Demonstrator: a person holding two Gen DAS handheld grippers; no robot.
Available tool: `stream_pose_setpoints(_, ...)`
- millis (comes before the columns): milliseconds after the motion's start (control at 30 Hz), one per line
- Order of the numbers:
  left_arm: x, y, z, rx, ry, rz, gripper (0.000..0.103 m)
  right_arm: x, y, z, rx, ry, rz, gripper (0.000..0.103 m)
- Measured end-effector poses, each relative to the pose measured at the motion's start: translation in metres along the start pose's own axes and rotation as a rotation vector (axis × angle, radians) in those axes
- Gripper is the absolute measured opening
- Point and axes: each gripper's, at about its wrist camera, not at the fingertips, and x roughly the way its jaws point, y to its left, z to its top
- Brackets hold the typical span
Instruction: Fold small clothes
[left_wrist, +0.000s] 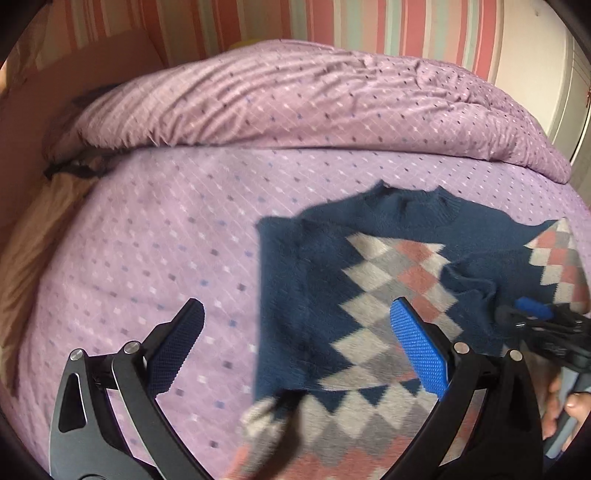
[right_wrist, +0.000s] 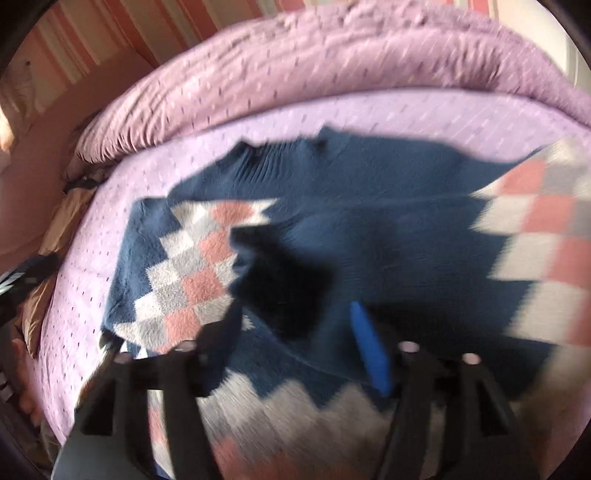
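Navy sweater (left_wrist: 306, 295) is lying half-folded; both grippers (left_wrist: 295, 350) (right_wrist: 295, 354) are hovering open, seemingly empty; loose sleeve may unfold.

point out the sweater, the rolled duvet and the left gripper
sweater (left_wrist: 295, 302), left wrist view, navy left side
rolled duvet (left_wrist: 295, 96), left wrist view, top folds
left gripper (left_wrist: 295, 332), left wrist view, midway between fingertips

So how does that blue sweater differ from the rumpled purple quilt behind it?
The sweater is navy knit with pink, grey and white diamonds; the quilt is lilac with tiny dots. The sweater lies fairly flat in front, near the fingers; the quilt is bunched up in a thick roll at the back. The sweater looks much smaller than the quilt. Both rest on the same bed.
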Motion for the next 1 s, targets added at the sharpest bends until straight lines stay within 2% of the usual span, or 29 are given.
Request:
stream_pose_setpoints(133, 0.010, -0.037, -0.007, -0.023, 0.013, -0.107, 0.100, -0.048, -0.043, 0.002, -0.010, -0.061, -0.108, 0.071)
stream_pose_setpoints(200, 0.020, -0.064, -0.010, -0.052, 0.024, -0.196, 0.100, -0.065, -0.066, 0.005, 0.005, -0.079, -0.160, 0.071)
stream_pose_setpoints(267, 0.033, -0.091, -0.014, -0.094, 0.039, -0.318, 0.100, -0.083, -0.091, 0.005, 0.030, -0.103, -0.203, 0.071)
stream_pose_setpoints(367, 0.059, -0.127, -0.020, -0.145, 0.096, -0.410, 0.099, -0.100, -0.121, 0.004, 0.068, -0.125, -0.241, 0.071)
stream_pose_setpoints(433, 0.075, -0.141, -0.025, -0.179, 0.115, -0.434, 0.093, -0.104, -0.133, 0.003, 0.087, -0.126, -0.260, 0.071)
stream_pose_setpoints(467, 0.083, -0.148, -0.027, -0.183, 0.122, -0.420, 0.073, -0.105, -0.138, 0.002, 0.092, -0.125, -0.266, 0.071)
stream_pose_setpoints(500, 0.090, -0.153, -0.030, -0.181, 0.133, -0.414, 0.036, -0.106, -0.144, 0.001, 0.094, -0.123, -0.273, 0.071)
stream_pose_setpoints(533, 0.098, -0.158, -0.032, -0.175, 0.154, -0.400, 0.021, -0.103, -0.143, 0.000, 0.090, -0.122, -0.281, 0.071)
stream_pose_setpoints(600, 0.104, -0.159, -0.034, -0.173, 0.149, -0.363, 0.008, -0.101, -0.145, -0.001, 0.080, -0.119, -0.291, 0.071)
stream_pose_setpoints(767, 0.089, -0.157, -0.029, -0.124, 0.101, -0.349, 0.006, -0.100, -0.145, -0.005, 0.066, -0.114, -0.297, 0.071)
stream_pose_setpoints(867, 0.055, -0.146, -0.014, -0.069, 0.005, -0.309, 0.006, -0.100, -0.139, -0.005, 0.054, -0.127, -0.294, 0.071)
stream_pose_setpoints(933, 0.027, -0.131, 0.000, -0.010, -0.069, -0.256, 0.006, -0.100, -0.136, -0.005, 0.046, -0.134, -0.298, 0.071)
stream_pose_setpoints(1000, 0.012, -0.108, 0.013, 0.023, -0.110, -0.203, 0.006, -0.097, -0.132, -0.004, 0.037, -0.130, -0.306, 0.071)
